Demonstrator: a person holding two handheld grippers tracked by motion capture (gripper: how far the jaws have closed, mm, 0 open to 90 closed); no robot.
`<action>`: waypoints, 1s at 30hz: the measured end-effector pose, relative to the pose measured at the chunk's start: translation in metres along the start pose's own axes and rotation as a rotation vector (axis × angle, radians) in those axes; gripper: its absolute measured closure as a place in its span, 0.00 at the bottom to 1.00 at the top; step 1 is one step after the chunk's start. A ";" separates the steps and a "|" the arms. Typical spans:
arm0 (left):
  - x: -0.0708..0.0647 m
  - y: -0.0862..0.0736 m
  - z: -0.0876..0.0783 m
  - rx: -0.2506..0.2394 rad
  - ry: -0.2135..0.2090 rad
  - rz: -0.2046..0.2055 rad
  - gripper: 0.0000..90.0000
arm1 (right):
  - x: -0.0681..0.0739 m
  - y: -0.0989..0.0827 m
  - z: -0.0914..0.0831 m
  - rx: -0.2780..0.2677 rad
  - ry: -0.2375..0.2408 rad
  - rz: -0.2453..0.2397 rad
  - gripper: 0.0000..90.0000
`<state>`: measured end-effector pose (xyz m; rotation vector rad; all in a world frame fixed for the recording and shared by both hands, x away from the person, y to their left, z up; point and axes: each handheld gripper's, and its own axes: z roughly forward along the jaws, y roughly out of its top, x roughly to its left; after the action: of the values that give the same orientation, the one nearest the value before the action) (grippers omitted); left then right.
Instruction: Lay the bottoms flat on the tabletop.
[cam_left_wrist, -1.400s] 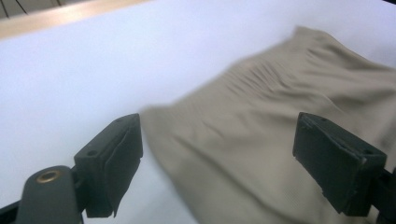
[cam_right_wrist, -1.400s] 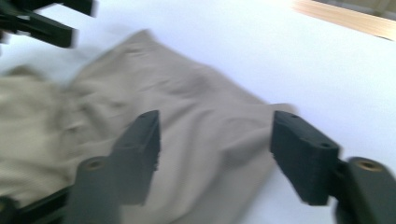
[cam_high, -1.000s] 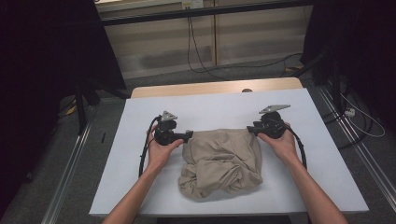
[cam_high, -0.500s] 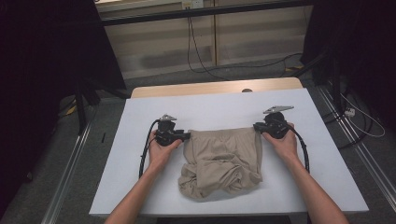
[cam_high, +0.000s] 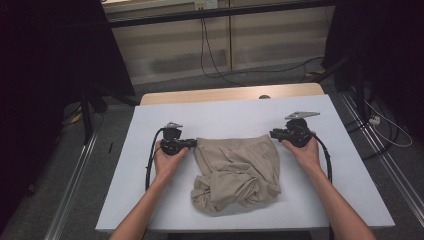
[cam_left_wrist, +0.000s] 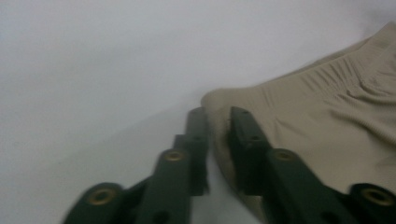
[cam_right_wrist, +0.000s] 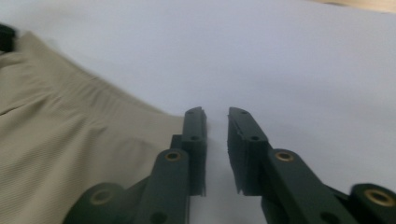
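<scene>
- The beige shorts (cam_high: 237, 172), at frame centre on the bench (cam_high: 150, 200), are being gripped at one waistband corner by the left tongs (cam_left_wrist: 218, 128).
- Right tongs (cam_right_wrist: 217, 126) have just been opening, nothing clamped; the waistband may be dragged unevenly.

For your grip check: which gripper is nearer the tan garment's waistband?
Left. The left gripper pinches the tan garment at its waistband corner; the right gripper sits just past the opposite corner.

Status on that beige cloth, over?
Left gripper just closing on shorts corner. Right gripper just opening, cloth beside it. Nothing blocking.
</scene>
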<state>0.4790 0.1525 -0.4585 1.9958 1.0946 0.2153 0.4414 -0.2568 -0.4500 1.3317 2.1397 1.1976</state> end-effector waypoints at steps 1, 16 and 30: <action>-0.001 0.001 -0.001 -0.006 0.012 0.003 0.77 | 0.003 0.000 0.004 0.018 0.006 -0.012 0.80; -0.004 0.004 0.007 -0.032 -0.005 0.012 0.68 | -0.001 -0.005 0.014 0.057 -0.031 0.038 0.95; -0.012 0.004 0.007 -0.033 -0.009 0.067 0.96 | -0.002 -0.005 0.011 0.063 0.019 0.064 0.94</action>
<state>0.4777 0.1384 -0.4575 2.0043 1.0132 0.2573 0.4470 -0.2542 -0.4611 1.4309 2.1795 1.1809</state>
